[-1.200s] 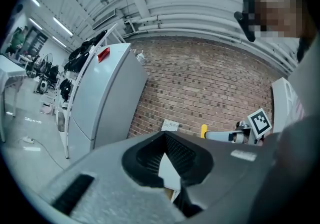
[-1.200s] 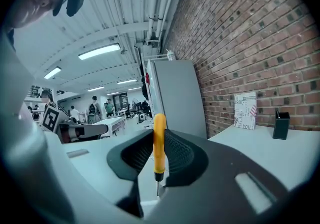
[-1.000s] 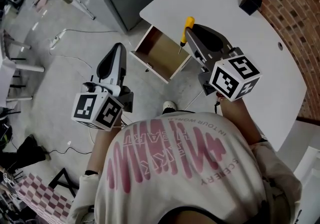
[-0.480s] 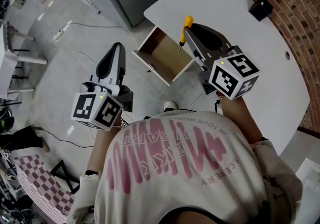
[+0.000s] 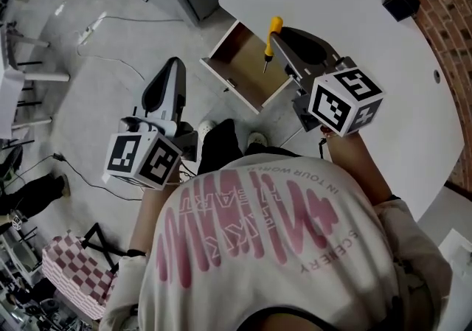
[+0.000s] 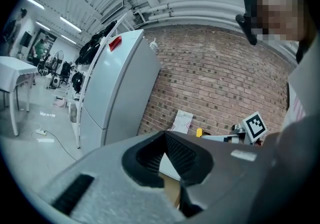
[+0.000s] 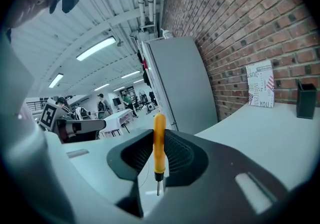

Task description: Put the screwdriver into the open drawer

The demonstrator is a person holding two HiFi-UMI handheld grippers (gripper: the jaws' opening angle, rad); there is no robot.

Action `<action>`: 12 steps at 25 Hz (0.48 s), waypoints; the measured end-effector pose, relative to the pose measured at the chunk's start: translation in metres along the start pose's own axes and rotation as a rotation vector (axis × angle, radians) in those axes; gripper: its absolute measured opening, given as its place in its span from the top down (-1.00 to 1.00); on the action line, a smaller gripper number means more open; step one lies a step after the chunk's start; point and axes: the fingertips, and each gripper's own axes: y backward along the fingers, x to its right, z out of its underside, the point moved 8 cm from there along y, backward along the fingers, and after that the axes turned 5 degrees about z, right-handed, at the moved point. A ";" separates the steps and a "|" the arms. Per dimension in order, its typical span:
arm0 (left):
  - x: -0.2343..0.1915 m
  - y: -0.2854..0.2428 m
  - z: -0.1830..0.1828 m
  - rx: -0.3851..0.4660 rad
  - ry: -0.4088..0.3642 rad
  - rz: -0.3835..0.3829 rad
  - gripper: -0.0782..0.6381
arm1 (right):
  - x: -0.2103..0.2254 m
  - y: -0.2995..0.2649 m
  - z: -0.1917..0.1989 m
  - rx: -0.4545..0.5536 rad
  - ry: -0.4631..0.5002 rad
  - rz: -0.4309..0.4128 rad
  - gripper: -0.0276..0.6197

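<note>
The screwdriver [image 5: 271,42] isn't in the drawer [image 5: 240,57] yet. It is pinched upright between the jaws of the right gripper [image 5: 280,40], yellow handle above them and metal tip below. From where I stand it seems to hang over the open drawer, beside the white worktop [image 5: 354,20]. What's left, I'd say, is lowering it in and letting go. Those jaws are spread only as wide as the handle. The left gripper [image 5: 173,71] has its jaws pressed together on nothing.

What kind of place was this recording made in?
Probably a large workshop or lab hall: a bare brick wall, strip lights overhead, and white tables on a concrete floor.
</note>
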 end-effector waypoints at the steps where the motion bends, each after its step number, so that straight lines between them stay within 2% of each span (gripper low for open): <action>1: -0.008 0.001 0.000 -0.008 0.010 0.004 0.78 | -0.003 -0.006 0.003 -0.013 -0.001 0.009 0.66; 6: -0.050 -0.014 0.005 -0.070 0.033 0.039 0.78 | -0.008 -0.035 0.013 -0.061 -0.017 0.072 0.66; 12: -0.103 -0.050 0.033 -0.249 0.045 0.115 0.78 | -0.008 -0.065 0.037 -0.126 -0.045 0.189 0.66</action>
